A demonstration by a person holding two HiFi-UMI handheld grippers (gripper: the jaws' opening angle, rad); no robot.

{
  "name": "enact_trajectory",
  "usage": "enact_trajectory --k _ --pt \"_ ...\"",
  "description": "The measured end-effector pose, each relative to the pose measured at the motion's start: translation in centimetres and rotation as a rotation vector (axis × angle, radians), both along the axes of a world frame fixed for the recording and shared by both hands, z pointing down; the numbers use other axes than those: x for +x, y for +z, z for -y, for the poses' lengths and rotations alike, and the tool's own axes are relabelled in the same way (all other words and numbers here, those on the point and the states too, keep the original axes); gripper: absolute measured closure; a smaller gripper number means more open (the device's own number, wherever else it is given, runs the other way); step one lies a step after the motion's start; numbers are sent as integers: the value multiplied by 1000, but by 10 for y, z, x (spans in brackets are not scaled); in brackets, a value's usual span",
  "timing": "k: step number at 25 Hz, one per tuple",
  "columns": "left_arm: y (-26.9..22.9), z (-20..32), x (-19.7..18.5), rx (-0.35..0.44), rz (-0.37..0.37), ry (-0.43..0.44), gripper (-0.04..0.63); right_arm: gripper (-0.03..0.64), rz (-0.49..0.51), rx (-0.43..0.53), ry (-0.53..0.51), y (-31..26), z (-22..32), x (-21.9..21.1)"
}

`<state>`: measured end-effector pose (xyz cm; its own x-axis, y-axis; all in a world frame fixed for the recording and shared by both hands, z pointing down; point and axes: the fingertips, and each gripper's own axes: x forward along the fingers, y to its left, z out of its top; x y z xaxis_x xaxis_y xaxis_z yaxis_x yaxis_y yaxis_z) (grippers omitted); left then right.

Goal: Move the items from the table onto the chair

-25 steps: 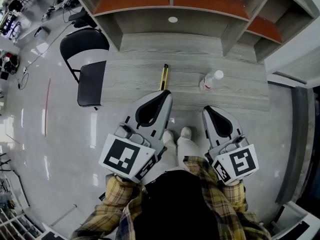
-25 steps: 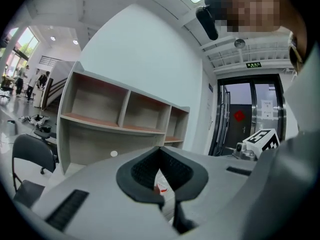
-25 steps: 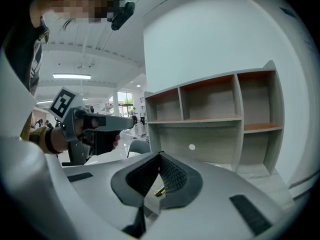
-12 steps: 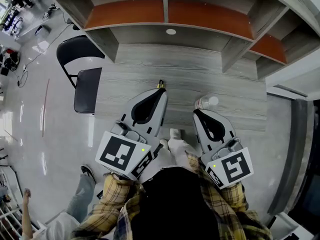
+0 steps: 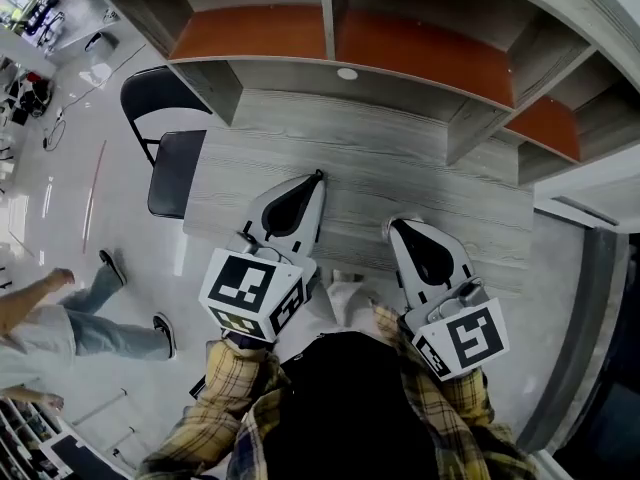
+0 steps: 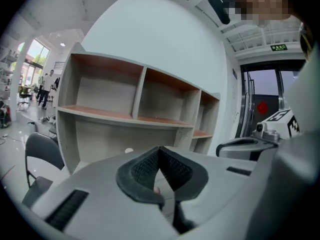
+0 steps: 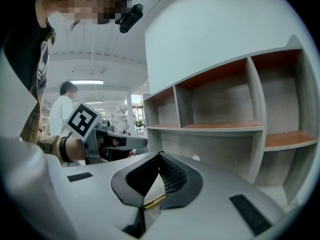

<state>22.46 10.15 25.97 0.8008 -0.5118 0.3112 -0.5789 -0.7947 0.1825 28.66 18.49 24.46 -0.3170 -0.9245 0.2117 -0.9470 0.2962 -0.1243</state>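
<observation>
Both tools closed and empty above the table; chair at the table's left end.

The left hand-held gripper (image 5: 317, 176) and the right hand-held gripper (image 5: 396, 227) are extended side by side over the near edge of the grey wood-grain table (image 5: 400, 158). Each has its jaws pressed together tip to tip, and nothing is clamped in either. A thin yellow stick-shaped item (image 7: 154, 200) lies on the table top. It shows in the right gripper view through the opening below the meeting tips and touches neither pad. The black folding chair (image 5: 175, 173) stands on the glossy floor just beside the table's left end. A grey shelf unit with orange-brown boards (image 5: 330, 28) rises at the table's far side. A bystander's legs in jeans (image 5: 90, 323) are at the left, well apart from the chair.
</observation>
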Motion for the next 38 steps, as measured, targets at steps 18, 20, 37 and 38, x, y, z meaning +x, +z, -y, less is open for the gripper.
enact_trajectory --k 18,20,37,38 --pt "208 22 -25 -312 404 -26 425 600 64 -113 -14 46 -10 -9" --pt "235 25 -28 -335 455 -35 420 600 68 -137 -10 53 -12 -10" --pt "341 34 -43 -439 652 -89 422 600 122 -223 26 82 -23 -5" --pt "341 34 -42 -432 657 -90 422 600 126 -224 29 82 -23 -4"
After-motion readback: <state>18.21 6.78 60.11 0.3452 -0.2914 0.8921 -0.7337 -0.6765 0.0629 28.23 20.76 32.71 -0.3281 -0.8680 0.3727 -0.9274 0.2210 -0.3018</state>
